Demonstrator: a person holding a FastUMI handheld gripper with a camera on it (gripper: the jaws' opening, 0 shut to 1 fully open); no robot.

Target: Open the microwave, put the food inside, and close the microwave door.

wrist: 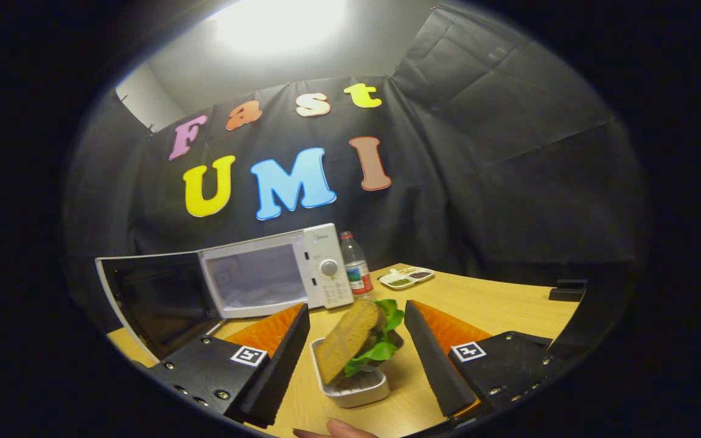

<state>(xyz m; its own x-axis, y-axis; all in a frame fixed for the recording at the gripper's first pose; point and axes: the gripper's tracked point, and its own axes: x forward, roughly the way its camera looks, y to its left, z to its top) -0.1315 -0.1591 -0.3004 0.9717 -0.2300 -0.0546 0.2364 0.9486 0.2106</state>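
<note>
Spread wide, the claw (356, 359) straddles the sandwich (358, 340) in its small tray (353, 389) on the tabletop (496, 301), gripping nothing. Beyond the sandwich, the microwave (277, 274) stands with its door (156, 304) already open; loading and closing remain.

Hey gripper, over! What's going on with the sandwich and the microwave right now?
Gripper open, straddling sandwich tray, not gripping. Microwave door swung open. Bottle beside microwave, not blocking.

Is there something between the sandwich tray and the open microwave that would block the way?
Nothing visible: bare table lies between the sandwich tray, which sits between the open gripper jaws, and the microwave, door swung open.
</note>
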